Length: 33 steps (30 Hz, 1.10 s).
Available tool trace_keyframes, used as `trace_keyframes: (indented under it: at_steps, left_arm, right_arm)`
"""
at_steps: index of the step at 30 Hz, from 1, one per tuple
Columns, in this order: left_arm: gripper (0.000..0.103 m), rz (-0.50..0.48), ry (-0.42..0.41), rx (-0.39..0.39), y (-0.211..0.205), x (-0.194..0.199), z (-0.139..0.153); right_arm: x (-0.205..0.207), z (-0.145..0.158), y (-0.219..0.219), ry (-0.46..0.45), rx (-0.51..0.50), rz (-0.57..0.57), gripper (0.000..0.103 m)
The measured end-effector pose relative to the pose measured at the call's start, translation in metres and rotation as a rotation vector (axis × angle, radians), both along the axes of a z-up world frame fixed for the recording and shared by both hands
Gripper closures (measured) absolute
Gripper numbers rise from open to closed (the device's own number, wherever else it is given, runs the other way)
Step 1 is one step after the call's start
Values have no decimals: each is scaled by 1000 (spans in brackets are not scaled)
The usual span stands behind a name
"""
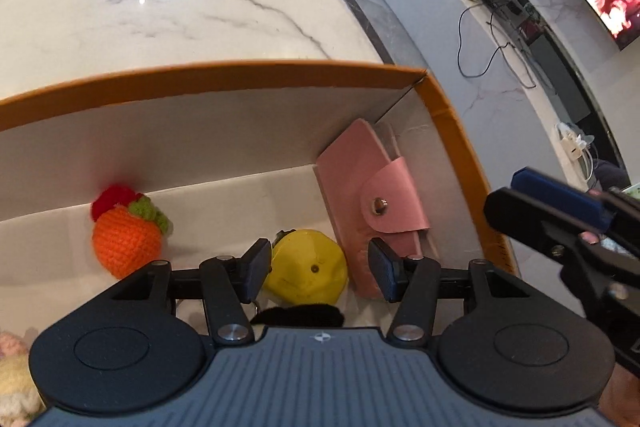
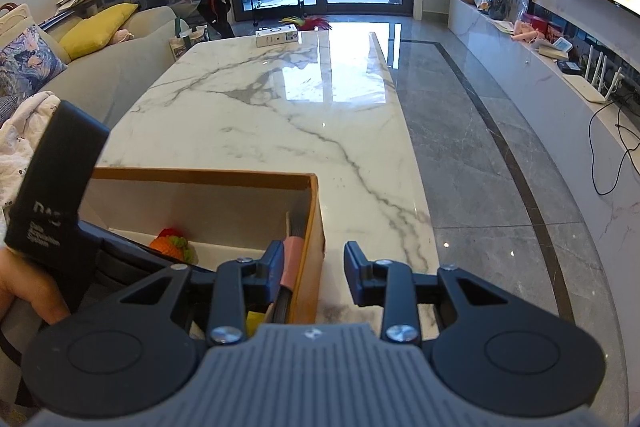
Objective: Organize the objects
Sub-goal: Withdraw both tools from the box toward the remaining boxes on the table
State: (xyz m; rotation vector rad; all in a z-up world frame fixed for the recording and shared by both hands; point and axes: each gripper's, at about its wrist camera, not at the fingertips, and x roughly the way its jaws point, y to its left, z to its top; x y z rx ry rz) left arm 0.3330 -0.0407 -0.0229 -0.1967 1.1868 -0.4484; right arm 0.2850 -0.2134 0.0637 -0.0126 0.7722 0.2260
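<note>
An orange-rimmed cardboard box stands on the marble table. Inside it lie a crocheted orange fruit, a yellow toy cap and a pink snap wallet leaning at the right wall. My left gripper is open above the cap, inside the box, holding nothing. My right gripper is open and empty, straddling the box's right wall; the wallet shows by its left finger. The crocheted fruit also shows there.
A black item lies under the left gripper. A pale crocheted toy sits at the box's left. A white carton stands at the table's far end. The table edge drops to a grey floor on the right.
</note>
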Motion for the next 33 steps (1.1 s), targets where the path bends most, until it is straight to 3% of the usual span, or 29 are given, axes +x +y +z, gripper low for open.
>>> trace_keyframes:
  at_steps: [7, 18, 24, 29, 33]
  left_arm:
    - [40, 0, -145, -26, 21, -47, 49]
    - [40, 62, -363, -36, 67, -155, 121]
    - [40, 138, -385, 34, 88, -207, 121]
    - [36, 235, -359, 76, 116, -242, 103]
    - [32, 318, -336, 164, 133, -265, 82]
  right_arm:
    - [-30, 20, -1, -38, 39, 8, 60]
    - [-126, 51, 11, -125, 144, 56, 50]
    - [-165, 34, 17, -75, 207, 47, 48]
    - [-192, 6, 28, -25, 198, 34, 48]
    - [-205, -20, 37, 41, 212, 29, 48]
